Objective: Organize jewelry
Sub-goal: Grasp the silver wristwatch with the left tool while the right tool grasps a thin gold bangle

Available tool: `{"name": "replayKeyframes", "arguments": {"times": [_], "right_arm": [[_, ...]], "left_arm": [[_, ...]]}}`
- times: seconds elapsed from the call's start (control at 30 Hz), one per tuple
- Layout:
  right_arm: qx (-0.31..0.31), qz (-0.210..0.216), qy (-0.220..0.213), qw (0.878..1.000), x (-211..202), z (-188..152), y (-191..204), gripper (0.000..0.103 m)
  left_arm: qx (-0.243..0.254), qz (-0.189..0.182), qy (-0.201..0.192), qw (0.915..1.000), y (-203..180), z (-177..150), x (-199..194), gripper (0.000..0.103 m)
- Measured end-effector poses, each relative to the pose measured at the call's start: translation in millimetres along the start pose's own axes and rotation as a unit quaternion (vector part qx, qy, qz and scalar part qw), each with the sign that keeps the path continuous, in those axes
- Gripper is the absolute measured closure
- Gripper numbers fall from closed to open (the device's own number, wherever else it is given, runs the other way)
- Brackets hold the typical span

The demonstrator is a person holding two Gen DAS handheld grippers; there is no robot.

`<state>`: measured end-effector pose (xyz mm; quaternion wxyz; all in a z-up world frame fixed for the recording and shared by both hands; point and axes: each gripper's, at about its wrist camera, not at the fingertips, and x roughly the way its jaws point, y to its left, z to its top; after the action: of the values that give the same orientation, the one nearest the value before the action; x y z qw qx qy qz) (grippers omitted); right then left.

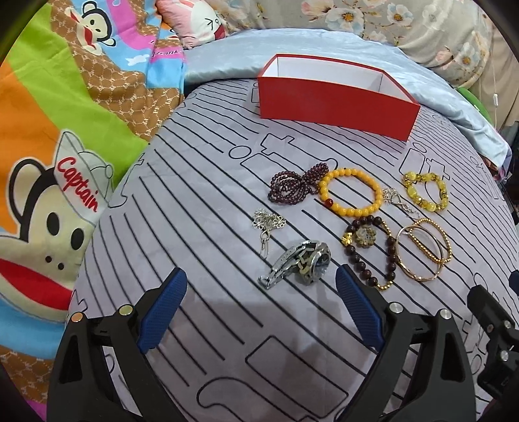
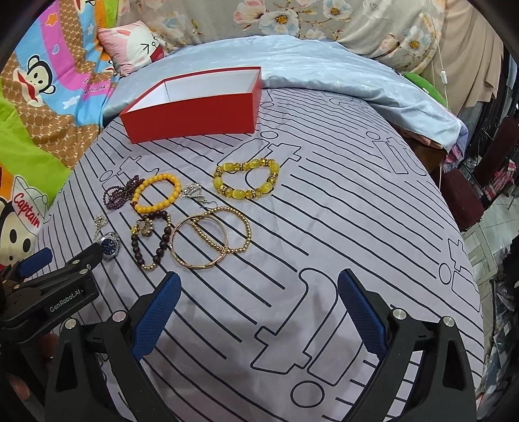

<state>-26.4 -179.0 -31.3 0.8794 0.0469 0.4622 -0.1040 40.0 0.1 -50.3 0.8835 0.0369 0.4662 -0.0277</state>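
An open red box [image 1: 337, 97] with a white, empty-looking inside stands at the back of the grey striped cloth [image 1: 211, 201]; it also shows in the right wrist view [image 2: 194, 112]. Jewelry lies in front of it: a silver watch [image 1: 301, 263], a silver chain [image 1: 267, 224], purple beads [image 1: 292, 186], an orange bead bracelet [image 1: 350, 196], a dark bead bracelet [image 1: 373, 253], gold bangles [image 1: 425, 251] and a yellow stone bracelet [image 1: 425, 191]. My left gripper [image 1: 261, 279] is open, just short of the watch. My right gripper [image 2: 258, 282] is open and empty, right of the gold bangles [image 2: 207, 240].
A colourful cartoon blanket [image 1: 48, 146] lies to the left. A light blue quilt [image 2: 324, 71] and floral pillows [image 2: 308, 16] are behind the box. The bed's right edge drops to furniture [image 2: 480, 181].
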Motion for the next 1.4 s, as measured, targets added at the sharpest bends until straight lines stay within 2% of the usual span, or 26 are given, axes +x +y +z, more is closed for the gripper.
{"name": "replayKeyframes", "arguments": {"times": [0.2,0.27,0.6,0.73,0.83,0.87,0.97,1.23,1.4], "right_arm": [[0.0,0.004,0.005,1.0,5.4,2.8,0.5,0.008],[-0.001,0.007,0.008,1.0,7.4,3.4,1.8,0.01],[-0.004,0.011,0.014,1.0,13.4,5.6,4.7,0.013],[-0.005,0.014,0.016,1.0,15.6,5.9,5.5,0.014],[-0.007,0.018,0.018,1.0,17.8,6.3,5.7,0.02],[-0.007,0.02,0.019,1.0,18.5,6.3,5.7,0.021],[-0.007,0.028,0.021,0.999,21.2,8.1,5.9,0.031],[-0.018,0.056,0.016,0.998,30.2,21.0,10.7,0.064],[-0.024,0.064,0.019,0.997,41.0,27.6,15.4,0.07]], "left_arm": [[0.006,-0.009,0.007,0.9999,-4.0,1.4,12.1,0.017],[0.011,-0.015,0.011,0.9998,-6.3,1.7,15.5,0.026],[0.017,-0.039,0.02,0.9989,-12.7,1.0,22.8,0.047],[0.016,-0.047,0.019,0.9986,-14.4,1.3,20.7,0.061],[0.013,-0.056,0.021,0.9981,-12.8,2.9,20.2,0.074],[0.01,-0.061,0.023,0.9978,-11.8,3.4,20.2,0.076],[0.007,-0.07,0.026,0.9972,-10.1,4.4,19.9,0.077],[0.001,-0.084,0.016,0.9963,-5.6,4.5,5.4,0.077],[-0.009,-0.076,0.009,0.997,2.8,7.8,-3.7,0.077]]}}
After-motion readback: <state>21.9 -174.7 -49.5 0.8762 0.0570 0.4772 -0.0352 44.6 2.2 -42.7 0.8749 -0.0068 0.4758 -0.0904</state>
